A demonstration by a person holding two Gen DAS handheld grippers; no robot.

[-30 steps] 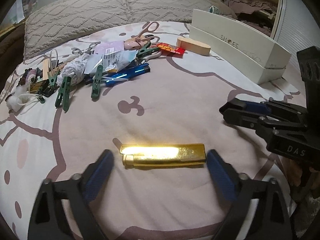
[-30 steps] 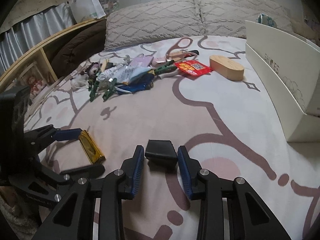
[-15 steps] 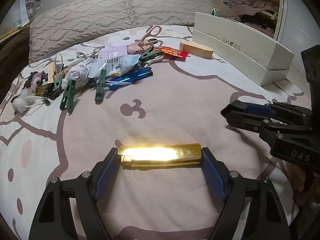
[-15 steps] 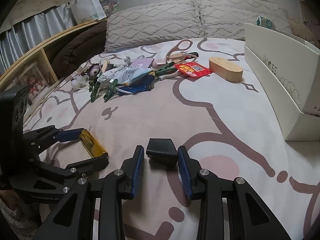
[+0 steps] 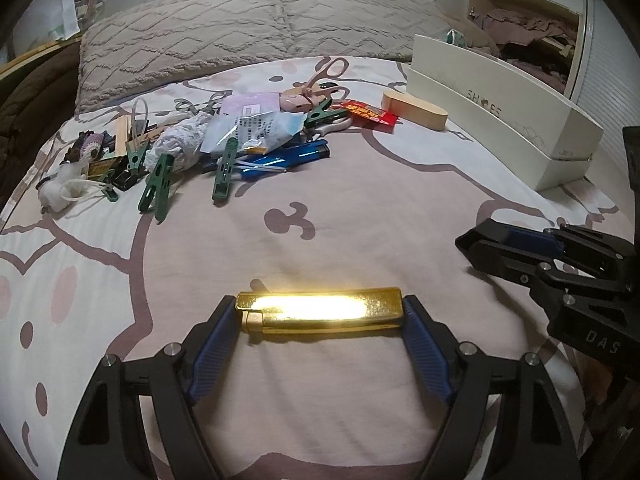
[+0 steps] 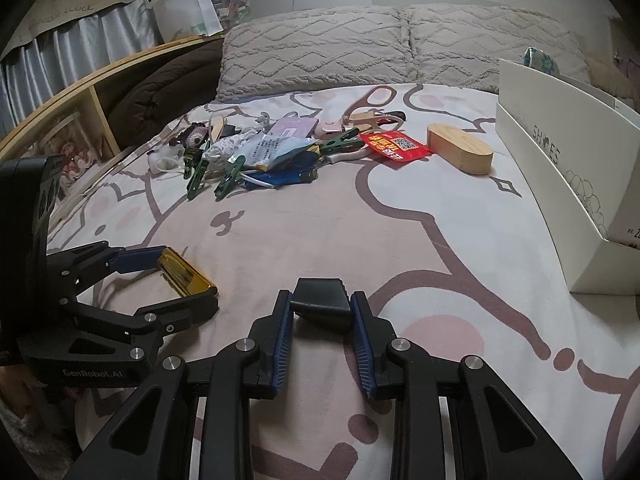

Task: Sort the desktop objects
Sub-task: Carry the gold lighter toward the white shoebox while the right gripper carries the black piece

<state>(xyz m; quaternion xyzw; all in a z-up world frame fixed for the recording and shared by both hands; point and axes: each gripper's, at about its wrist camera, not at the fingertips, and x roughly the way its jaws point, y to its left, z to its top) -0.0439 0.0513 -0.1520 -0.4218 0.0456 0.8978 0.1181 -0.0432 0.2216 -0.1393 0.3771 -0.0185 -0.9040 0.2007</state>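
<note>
A shiny gold lighter (image 5: 320, 308) lies crosswise on the pink-patterned bedsheet. My left gripper (image 5: 320, 310) is shut on it, one blue pad against each end. From the right wrist view the same lighter (image 6: 186, 274) sits in the left gripper (image 6: 186, 276) at the lower left. A small black clip (image 6: 319, 300) rests on the sheet between the fingers of my right gripper (image 6: 319, 300). Its jaws are closing and both pads touch the clip's sides. In the left wrist view the right gripper (image 5: 466, 246) shows edge-on at the right, and the clip is hidden there.
Further up the bed is a heap of small things: green clothes pegs (image 5: 158, 186), a blue lighter (image 5: 288, 158), pink scissors (image 5: 320, 76), a red packet (image 5: 370, 112) and an oval wooden box (image 5: 416, 110). A white shoe box (image 5: 500, 120) stands on the right. Pillows (image 5: 240, 32) lie at the head.
The left jaws came in from wide apart onto the ends of the gold lighter. The right jaws narrowed until they met the black clip. Neither hand shifted.
</note>
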